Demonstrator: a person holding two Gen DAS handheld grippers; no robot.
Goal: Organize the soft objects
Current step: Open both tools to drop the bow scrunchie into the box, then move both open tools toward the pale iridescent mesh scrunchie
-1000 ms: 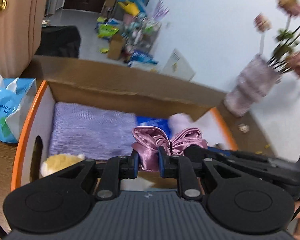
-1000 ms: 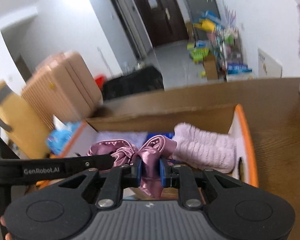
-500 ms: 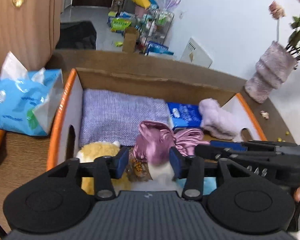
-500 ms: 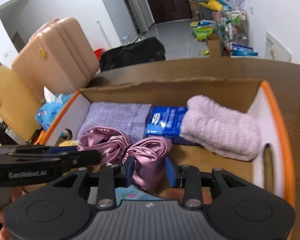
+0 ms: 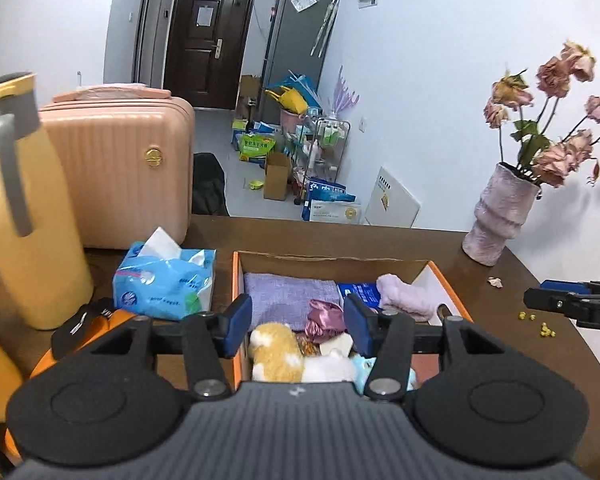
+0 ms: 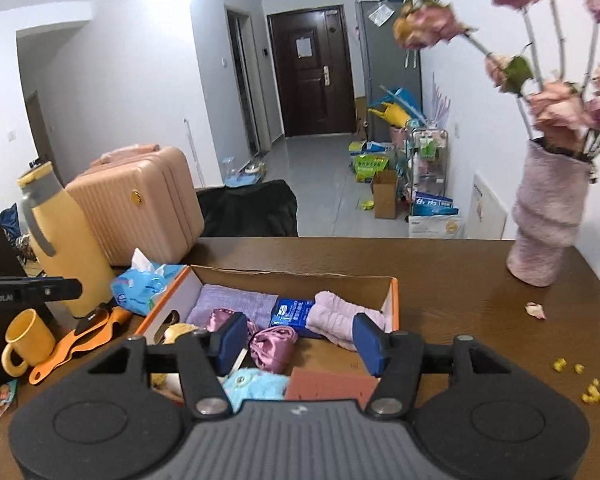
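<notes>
An orange-rimmed cardboard box (image 5: pixel 236 280) (image 6: pixel 396 300) sits on the brown table. A pink satin bow (image 5: pixel 324 318) (image 6: pixel 270 346) lies inside it, with a folded lilac cloth (image 5: pixel 290 296) (image 6: pixel 232 304), a fluffy lilac roll (image 5: pixel 404 298) (image 6: pixel 340 316), a blue packet (image 6: pixel 292 312), a yellow plush (image 5: pixel 276 350) and a light blue plush (image 6: pixel 256 386). My left gripper (image 5: pixel 298 322) is open and empty, held back above the box's near end. My right gripper (image 6: pixel 300 338) is open and empty above the box.
A blue tissue pack (image 5: pixel 164 280), a yellow thermos (image 5: pixel 24 216) and a pink suitcase (image 5: pixel 120 168) stand left of the box. A yellow mug (image 6: pixel 24 340) and orange scoops (image 6: pixel 80 340) lie at the left. A lilac vase of dried flowers (image 6: pixel 548 224) stands at the right, petals scattered nearby.
Both grippers opened and let go of the pink bow, which now lies in the box. Both have drawn back and up from the box.
</notes>
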